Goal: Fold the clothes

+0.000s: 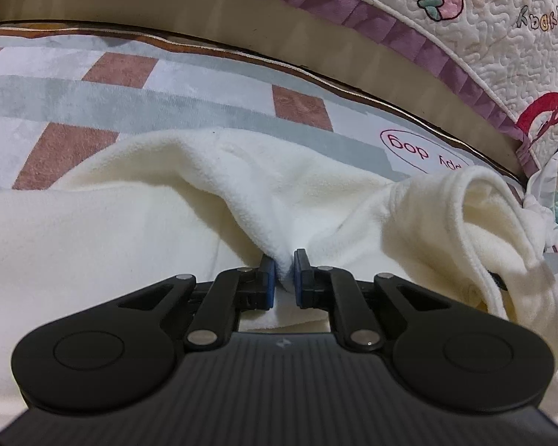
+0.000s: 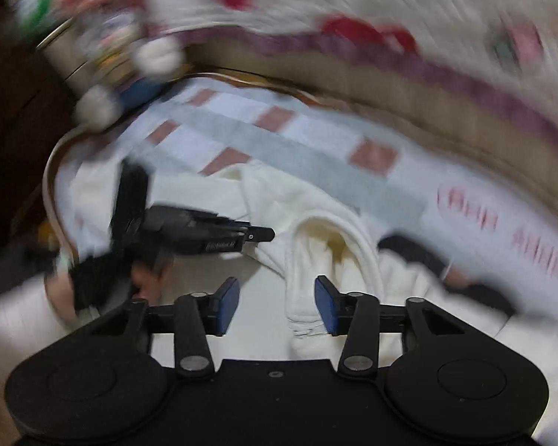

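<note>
- L gripper [image 1: 284, 277]: jaws pinching a ridge of cream fleece garment [image 1: 130, 230]
- R gripper [image 2: 277, 306]: jaws spread, nothing clamped (view blurred)
- garment lies on checked blanket [image 1: 204, 89]

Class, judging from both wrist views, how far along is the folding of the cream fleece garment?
Done: nothing looks folded; the cream fleece garment lies rumpled on the checked blanket. In hand: the left gripper pinches a ridge of fleece; the right gripper is open above a cuff. Left: every fold.
</note>
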Demonstrator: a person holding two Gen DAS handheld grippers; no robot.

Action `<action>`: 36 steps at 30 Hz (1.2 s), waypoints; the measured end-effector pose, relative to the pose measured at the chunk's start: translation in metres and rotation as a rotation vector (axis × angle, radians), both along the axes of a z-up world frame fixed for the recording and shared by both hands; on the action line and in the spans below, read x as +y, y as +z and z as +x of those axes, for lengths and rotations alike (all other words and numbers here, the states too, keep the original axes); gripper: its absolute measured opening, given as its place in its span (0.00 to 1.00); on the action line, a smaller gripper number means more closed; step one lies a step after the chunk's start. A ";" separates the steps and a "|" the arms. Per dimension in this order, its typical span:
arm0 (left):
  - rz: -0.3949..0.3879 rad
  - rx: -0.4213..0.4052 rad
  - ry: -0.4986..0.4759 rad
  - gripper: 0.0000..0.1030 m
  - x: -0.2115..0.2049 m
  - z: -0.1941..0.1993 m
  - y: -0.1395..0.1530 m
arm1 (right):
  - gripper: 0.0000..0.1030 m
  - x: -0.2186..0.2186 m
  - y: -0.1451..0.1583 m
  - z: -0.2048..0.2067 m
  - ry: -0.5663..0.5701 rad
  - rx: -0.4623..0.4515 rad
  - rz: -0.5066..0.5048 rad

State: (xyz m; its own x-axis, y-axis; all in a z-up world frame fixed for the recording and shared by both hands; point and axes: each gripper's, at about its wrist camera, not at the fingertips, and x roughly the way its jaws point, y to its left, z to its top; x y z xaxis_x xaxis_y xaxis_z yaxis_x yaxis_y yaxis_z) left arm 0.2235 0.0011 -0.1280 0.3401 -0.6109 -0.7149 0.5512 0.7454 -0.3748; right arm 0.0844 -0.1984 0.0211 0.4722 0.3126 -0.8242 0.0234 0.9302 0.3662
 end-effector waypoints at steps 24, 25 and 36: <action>-0.163 -0.102 0.208 0.35 0.070 0.035 0.044 | 0.09 -0.042 0.009 0.054 -0.046 -0.350 -0.298; -0.124 -0.110 0.221 0.39 0.072 0.038 0.042 | 0.08 -0.047 0.014 0.059 -0.030 -0.347 -0.325; 0.223 -0.138 0.232 0.47 0.070 0.047 0.015 | 0.06 -0.046 -0.010 0.146 0.228 -0.232 -0.613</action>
